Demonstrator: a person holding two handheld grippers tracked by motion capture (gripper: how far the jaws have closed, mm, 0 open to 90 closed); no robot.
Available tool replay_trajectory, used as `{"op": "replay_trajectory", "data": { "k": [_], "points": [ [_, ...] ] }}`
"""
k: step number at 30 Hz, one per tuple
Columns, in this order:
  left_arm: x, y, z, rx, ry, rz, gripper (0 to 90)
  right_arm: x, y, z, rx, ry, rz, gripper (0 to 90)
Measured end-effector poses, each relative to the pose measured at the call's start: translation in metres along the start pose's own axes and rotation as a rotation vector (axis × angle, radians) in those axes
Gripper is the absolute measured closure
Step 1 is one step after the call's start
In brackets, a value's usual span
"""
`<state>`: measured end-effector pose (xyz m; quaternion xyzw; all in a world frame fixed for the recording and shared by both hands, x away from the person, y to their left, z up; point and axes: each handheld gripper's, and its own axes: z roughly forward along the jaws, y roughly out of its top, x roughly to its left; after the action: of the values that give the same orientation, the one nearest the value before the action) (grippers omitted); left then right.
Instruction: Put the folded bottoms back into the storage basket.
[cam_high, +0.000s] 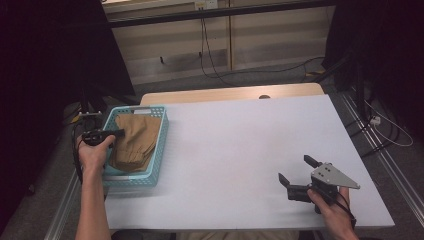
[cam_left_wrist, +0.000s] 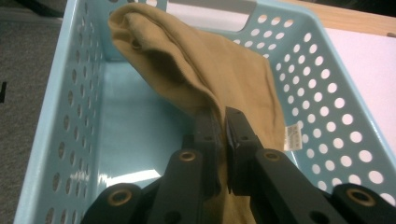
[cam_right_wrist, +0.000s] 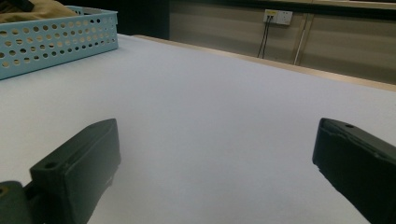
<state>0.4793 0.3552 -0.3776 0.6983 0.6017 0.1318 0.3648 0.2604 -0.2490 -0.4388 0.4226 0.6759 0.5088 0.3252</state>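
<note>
A tan folded cloth (cam_high: 132, 140) lies in a light blue perforated basket (cam_high: 161, 145) at the table's left side. My left gripper (cam_high: 119, 133) reaches over the basket's left wall and is shut on the cloth. In the left gripper view the two black jaws pinch a fold of the tan cloth (cam_left_wrist: 210, 70) inside the basket (cam_left_wrist: 70, 116), the grip (cam_left_wrist: 222, 122) sitting near the cloth's lower edge by a small white label. My right gripper (cam_high: 299, 171) rests low over the white table near the front right, open, with nothing between its jaws (cam_right_wrist: 215, 154).
The white table top (cam_high: 240, 145) stretches between basket and right gripper, with a wooden strip (cam_high: 230, 93) along its far edge. Cables and dark stands sit on the floor beyond. The basket's corner (cam_right_wrist: 51, 37) shows far left in the right gripper view.
</note>
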Motion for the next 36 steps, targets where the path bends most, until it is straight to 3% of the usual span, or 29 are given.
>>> {"op": "replay_trajectory", "data": {
  "k": [8,22,30,31,33,34,36],
  "points": [
    [0.009,-0.005,0.006,0.013,-0.004,-0.029,85.3,-0.001,0.000,0.000,-0.004,0.001,-0.001,0.7],
    [0.013,-0.009,0.014,0.045,0.052,-0.031,85.0,0.000,0.000,0.000,-0.004,0.003,-0.003,0.7],
    [0.016,-0.010,0.017,0.072,0.071,-0.010,84.9,0.000,0.000,0.000,-0.002,0.005,-0.002,0.7],
    [0.016,-0.011,0.019,0.066,0.076,-0.026,84.8,0.000,0.000,0.000,-0.001,0.005,-0.003,0.7],
    [0.019,-0.012,0.020,0.096,0.079,-0.002,84.7,0.001,0.000,0.001,-0.001,0.008,-0.004,0.7],
    [0.019,-0.013,0.022,0.082,0.088,-0.023,84.6,0.001,0.000,0.001,-0.001,0.009,-0.004,0.7],
    [0.022,-0.015,0.023,0.087,0.090,-0.029,84.6,0.001,0.000,0.001,-0.001,0.010,-0.004,0.7]
  ]
}}
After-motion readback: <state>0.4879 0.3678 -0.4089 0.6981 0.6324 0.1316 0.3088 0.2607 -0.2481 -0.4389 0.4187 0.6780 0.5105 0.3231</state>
